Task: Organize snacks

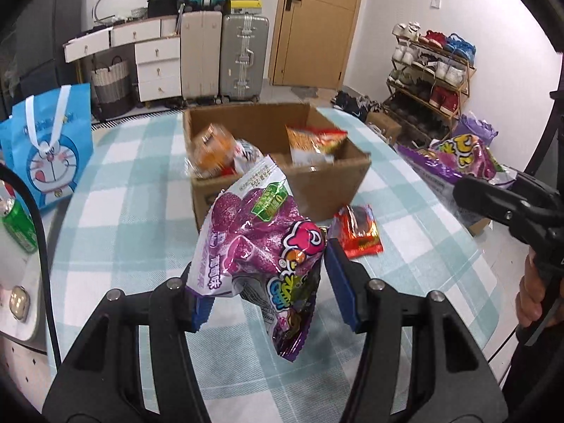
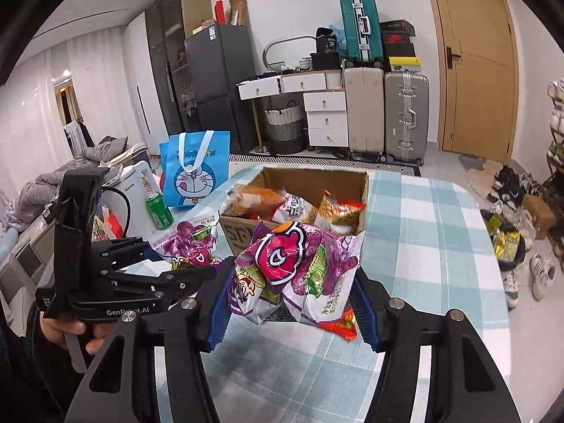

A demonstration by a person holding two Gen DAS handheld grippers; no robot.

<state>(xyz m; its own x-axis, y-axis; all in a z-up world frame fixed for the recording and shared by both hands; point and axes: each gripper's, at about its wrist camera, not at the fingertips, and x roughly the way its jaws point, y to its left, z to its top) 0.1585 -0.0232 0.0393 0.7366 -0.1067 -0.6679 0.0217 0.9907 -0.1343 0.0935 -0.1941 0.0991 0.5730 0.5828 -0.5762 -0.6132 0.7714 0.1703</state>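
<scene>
Presently, places given relative to the box:

Box (image 1: 278,179): open cardboard carton on the checked tablecloth (image 1: 134,183), upright, flaps up. It holds several snack packs, among them an orange one (image 1: 211,149) at its left side and a red-and-yellow one (image 1: 312,139) at its right.

Left gripper (image 1: 261,275): on the near side of the box, lifted off the cloth. Its blue pads (image 1: 340,278) are partly closed and pinch a purple bag (image 1: 261,232) between them; the bag stands up from the jaws with its top edge reaching in front of the box's near wall and its lower end hanging free.

Right gripper (image 2: 292,289): also on the near side of the box, to the right of the left gripper. Jaws partly closed, both pads pressing a second purple bag (image 2: 299,264), crumpled between them and clear of the cloth; its top overlaps the box's near right corner in the right wrist view.

Red packet (image 1: 359,232): flat on the cloth, just beside the box's near right corner, between the 2 grippers.

Blue tote (image 1: 49,151): cartoon cat print, white ribbon handle, standing well left of the box.

Green can (image 2: 159,210): upright, left of the box, just in front of the tote.

Hand (image 2: 67,335): the person's left hand around the left gripper's handle.

Hand, right (image 1: 532,299): on the right gripper's handle, at the far right of the left wrist view.
</scene>
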